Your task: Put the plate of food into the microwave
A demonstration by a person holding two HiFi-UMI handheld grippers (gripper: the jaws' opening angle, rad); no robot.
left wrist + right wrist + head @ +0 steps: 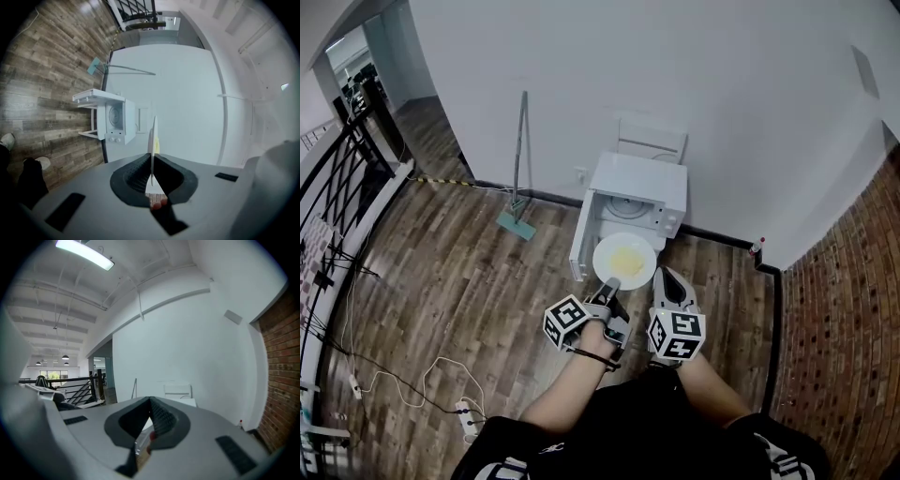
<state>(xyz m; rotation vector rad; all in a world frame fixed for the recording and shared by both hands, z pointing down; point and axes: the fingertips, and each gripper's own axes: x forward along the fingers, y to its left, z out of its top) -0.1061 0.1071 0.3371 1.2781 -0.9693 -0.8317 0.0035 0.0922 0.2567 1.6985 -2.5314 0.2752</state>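
A white plate (624,260) with yellow food is held out level in front of the white microwave (642,186), whose door (581,239) hangs open to the left. My left gripper (611,285) is shut on the plate's near rim. In the left gripper view the plate (153,140) shows edge-on between the pads, with the microwave (117,118) beyond it. My right gripper (665,276) hovers just right of the plate, shut, with nothing between its fingers (161,418).
A mop (520,159) leans on the white wall left of the microwave. A white chair (652,141) stands behind it. A power strip (469,414) with cables lies on the wooden floor at the left. A brick wall (844,309) runs along the right, a black railing (337,178) along the left.
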